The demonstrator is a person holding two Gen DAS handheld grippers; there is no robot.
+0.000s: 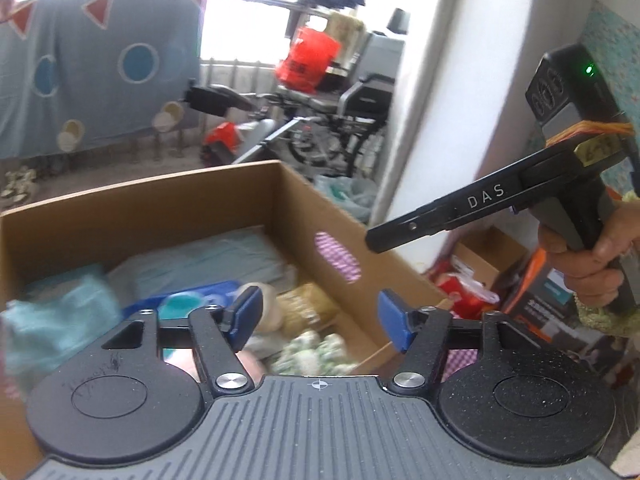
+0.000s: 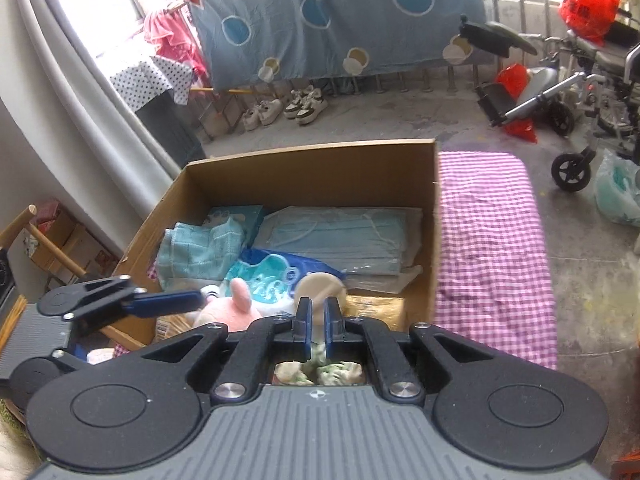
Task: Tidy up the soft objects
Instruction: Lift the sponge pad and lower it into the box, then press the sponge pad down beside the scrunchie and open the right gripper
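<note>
An open cardboard box (image 2: 312, 160) holds soft things: a pack of blue face masks (image 2: 340, 236), a teal cloth (image 2: 192, 248), a blue printed packet (image 2: 276, 272), a pink plush toy (image 2: 236, 300), a beige round pad (image 2: 320, 288) and a green-white fluffy item (image 1: 316, 356). My left gripper (image 1: 320, 316) hangs open over the box's near right part, nothing between its pads. My right gripper (image 2: 318, 330) is shut and empty above the box's near edge. In the left wrist view the right gripper (image 1: 372, 236) comes in from the right, held by a hand (image 1: 592, 256).
A purple checked cloth (image 2: 492, 248) lies on the floor right of the box. A wheelchair (image 2: 580, 92) and red bags stand behind it. Shoes (image 2: 296, 108) line the far wall under a blue hanging sheet (image 2: 340, 20). Small cartons (image 1: 480, 256) sit by the white wall.
</note>
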